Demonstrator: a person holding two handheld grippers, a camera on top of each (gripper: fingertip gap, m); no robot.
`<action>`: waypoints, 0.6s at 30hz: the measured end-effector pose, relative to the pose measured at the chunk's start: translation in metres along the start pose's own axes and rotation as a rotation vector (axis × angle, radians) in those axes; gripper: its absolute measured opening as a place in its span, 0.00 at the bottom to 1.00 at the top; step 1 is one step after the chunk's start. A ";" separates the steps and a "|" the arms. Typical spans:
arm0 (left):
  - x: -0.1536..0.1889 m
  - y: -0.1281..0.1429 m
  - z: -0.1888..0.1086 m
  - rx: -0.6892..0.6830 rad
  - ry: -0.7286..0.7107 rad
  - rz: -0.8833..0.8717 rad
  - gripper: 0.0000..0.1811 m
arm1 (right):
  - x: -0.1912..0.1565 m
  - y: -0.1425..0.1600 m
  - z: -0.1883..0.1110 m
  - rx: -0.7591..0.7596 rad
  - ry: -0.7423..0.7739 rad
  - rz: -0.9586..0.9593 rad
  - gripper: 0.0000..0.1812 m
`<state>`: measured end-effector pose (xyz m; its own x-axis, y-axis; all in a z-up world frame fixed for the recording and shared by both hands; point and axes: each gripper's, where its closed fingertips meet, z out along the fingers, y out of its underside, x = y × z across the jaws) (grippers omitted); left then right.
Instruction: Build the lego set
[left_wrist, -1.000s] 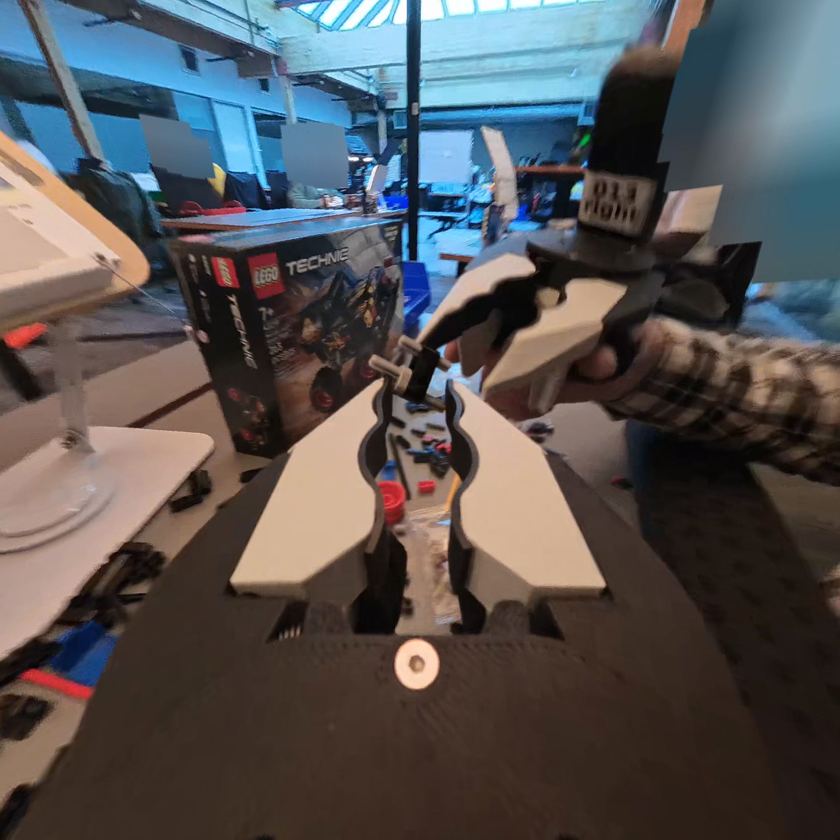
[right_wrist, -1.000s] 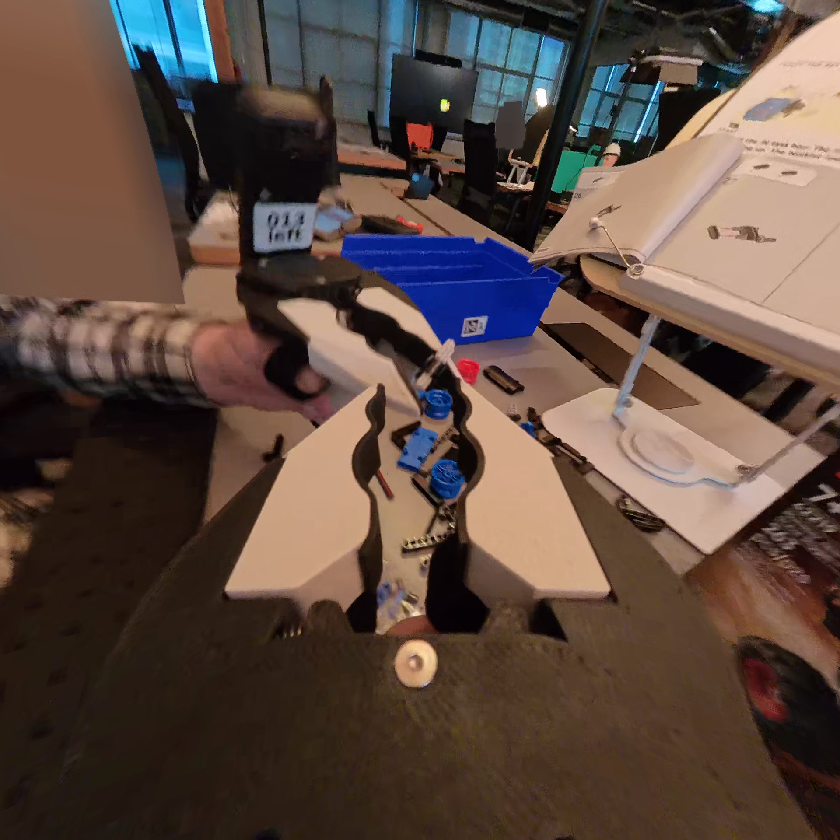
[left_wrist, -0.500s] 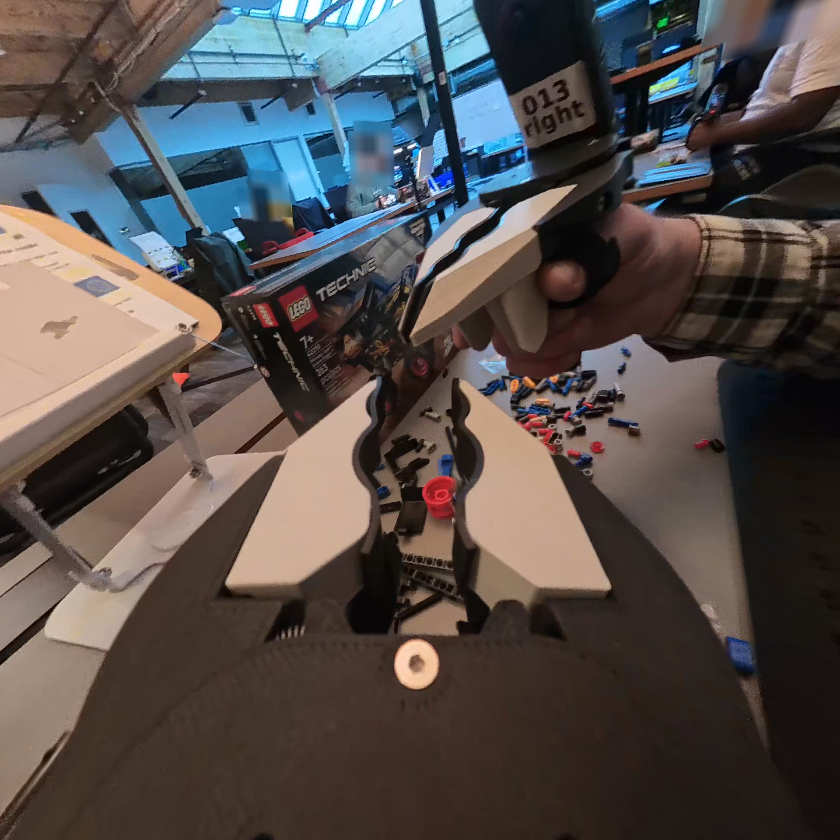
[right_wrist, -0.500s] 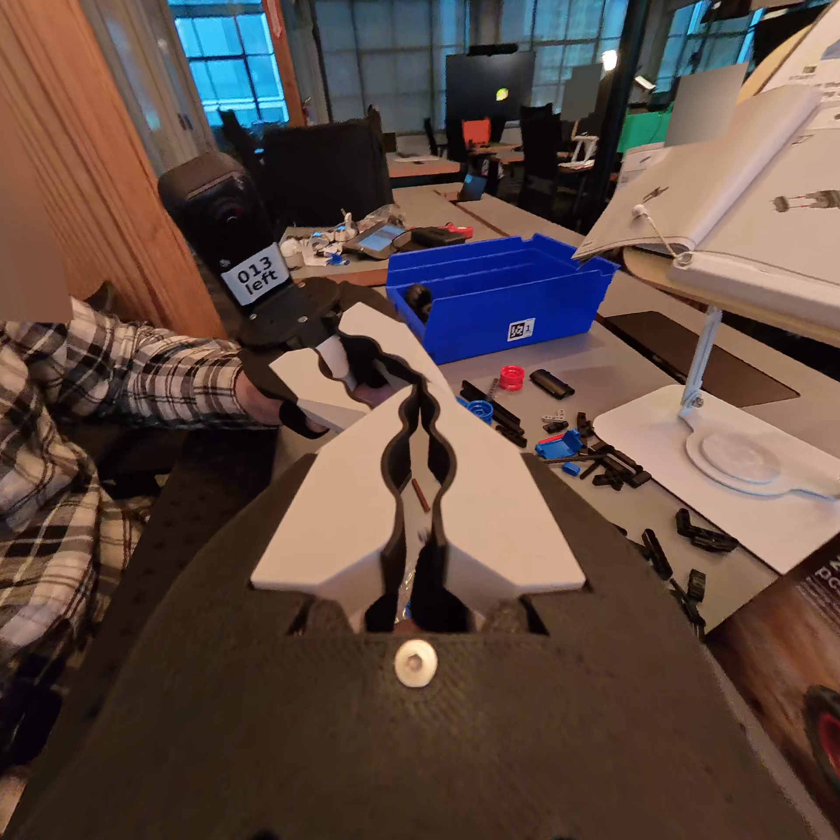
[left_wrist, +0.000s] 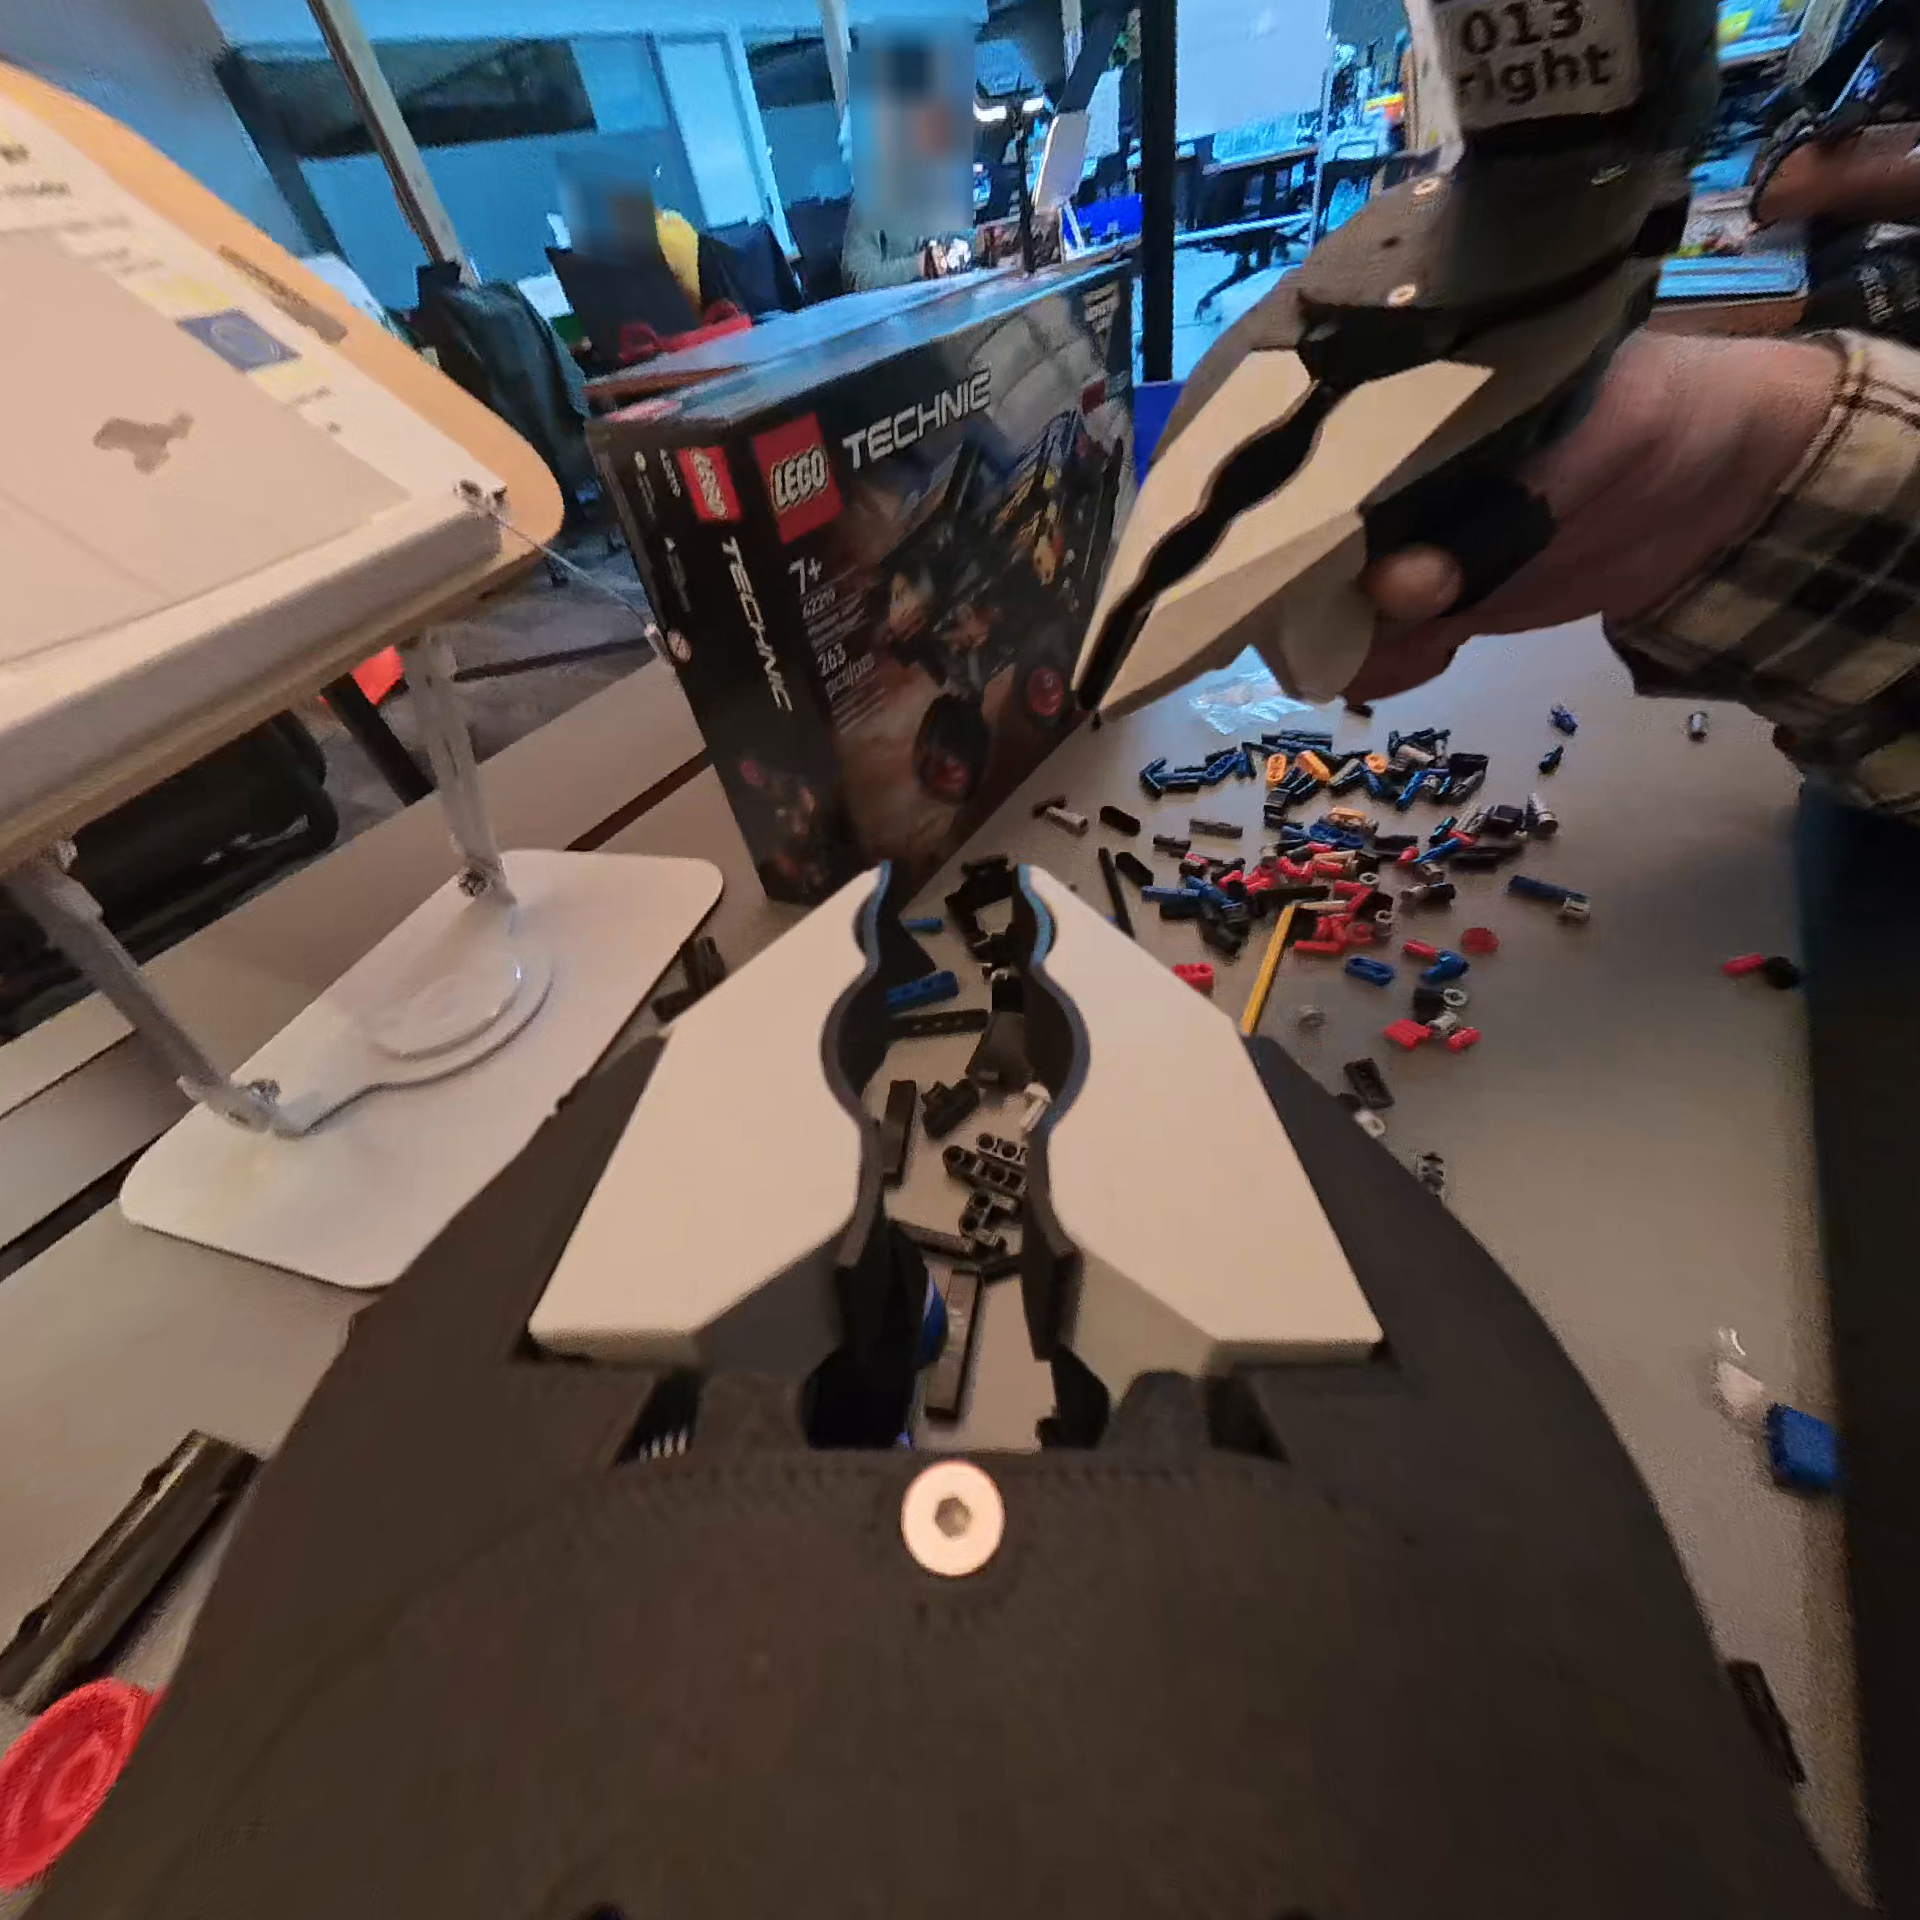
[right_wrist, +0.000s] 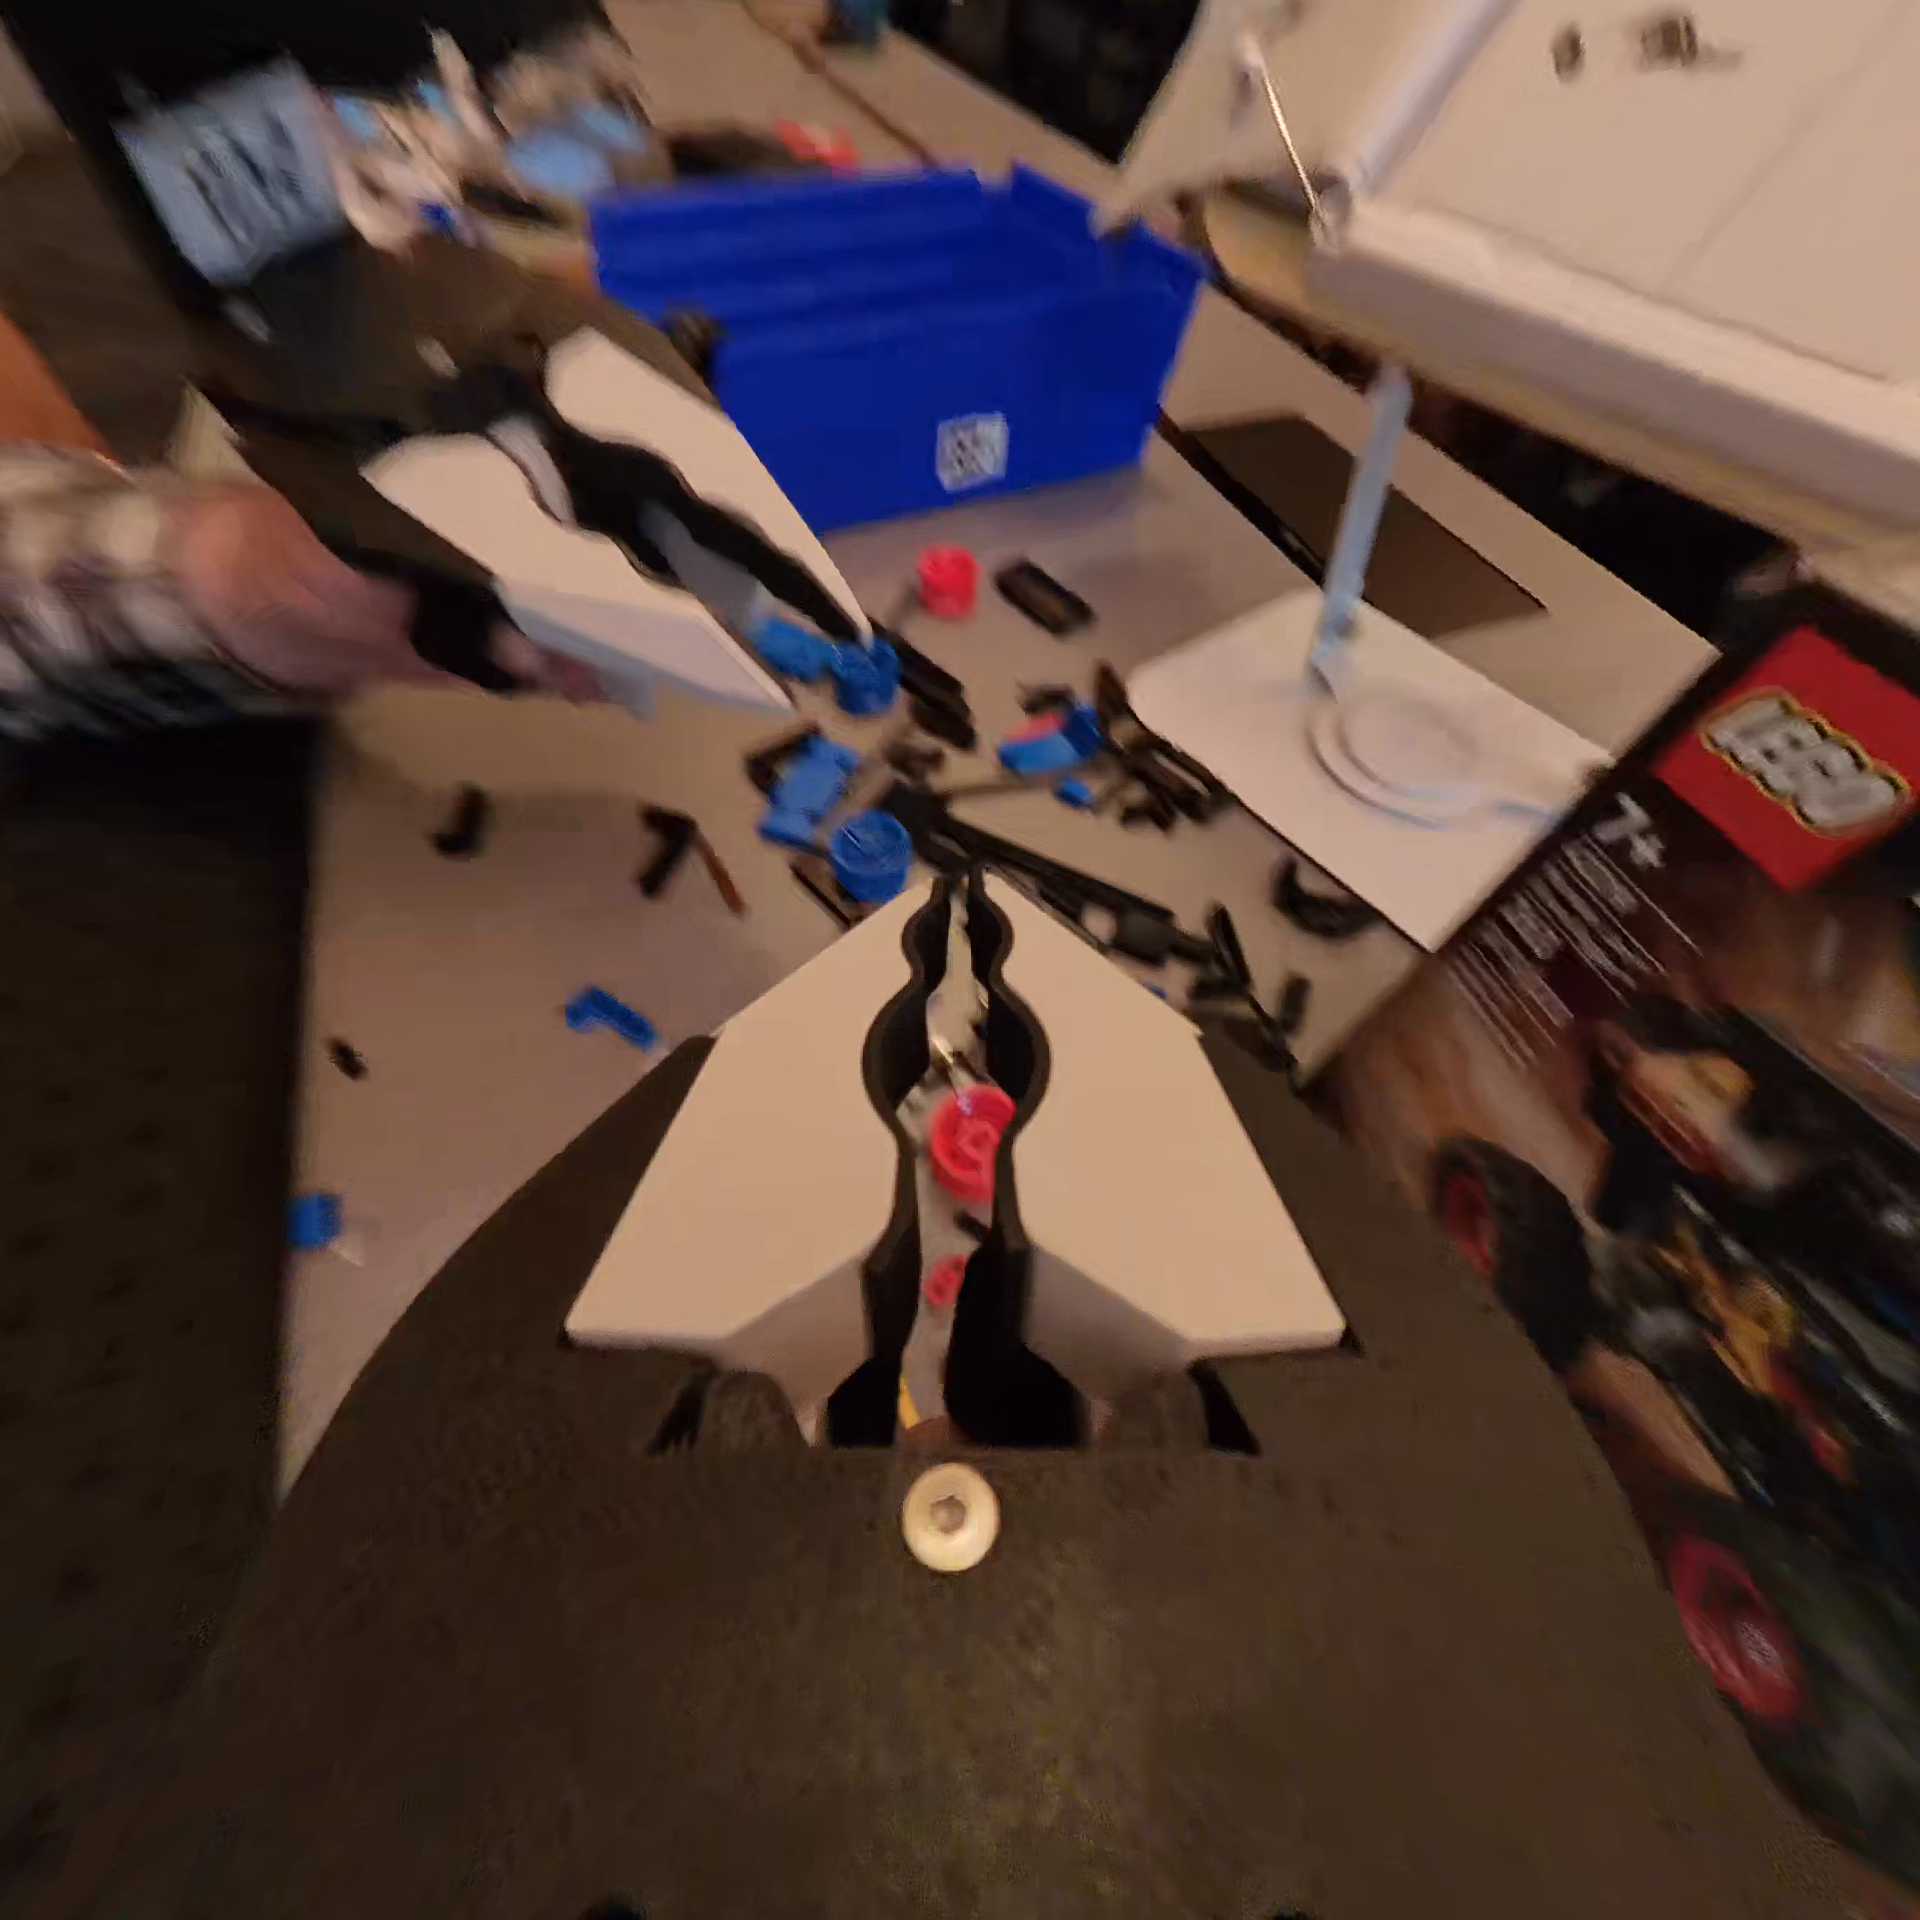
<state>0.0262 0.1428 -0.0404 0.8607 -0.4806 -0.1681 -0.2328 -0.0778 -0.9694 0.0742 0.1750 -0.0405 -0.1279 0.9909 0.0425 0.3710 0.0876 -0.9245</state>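
I had the left gripper (left_wrist: 951, 894) hanging low over the table (left_wrist: 1621, 1164) with its jaws parted by a clear gap and nothing between them; through that gap I could see loose black pieces (left_wrist: 987, 1164) lying on the surface. The right gripper (right_wrist: 954, 896) had its jaws drawn nearly together, only a thin slit showing, and I saw nothing gripped in it, though that view was smeared with motion.

The set was nowhere near assembled. The bulk of the small parts (left_wrist: 1340, 831), red, blue and black, lay scattered at about two o'clock from my left gripper, well apart from it and below the right gripper. A yellow axle (left_wrist: 1270, 966) lay at one o'clock from the left tips, its long axis running nearly toward twelve, tilted a touch to the right. In the right wrist view a blue round piece (right_wrist: 871, 852) sat just beyond the right tips at eleven o'clock.

The box (left_wrist: 883, 582) stood upright at twelve, the instruction stand (left_wrist: 416, 1049) at nine.

I judged the right gripper nearer the coloured pile, the left nearer the black pieces.
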 end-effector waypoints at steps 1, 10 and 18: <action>-0.001 0.003 0.001 -0.012 -0.001 -0.011 0.11 | 0.006 0.010 0.000 -0.049 0.036 -0.020 0.01; -0.001 0.034 0.011 -0.176 -0.014 0.039 0.11 | 0.002 0.067 0.021 -0.322 0.013 -0.130 0.12; 0.002 0.044 0.014 -0.208 0.000 0.045 0.11 | -0.004 0.113 0.066 -0.561 -0.014 -0.188 0.16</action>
<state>0.0239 0.1508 -0.0857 0.8476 -0.4873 -0.2101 -0.3592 -0.2354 -0.9031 0.0562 0.1747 -0.1701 -0.2491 0.9520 0.1777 0.7700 0.3060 -0.5598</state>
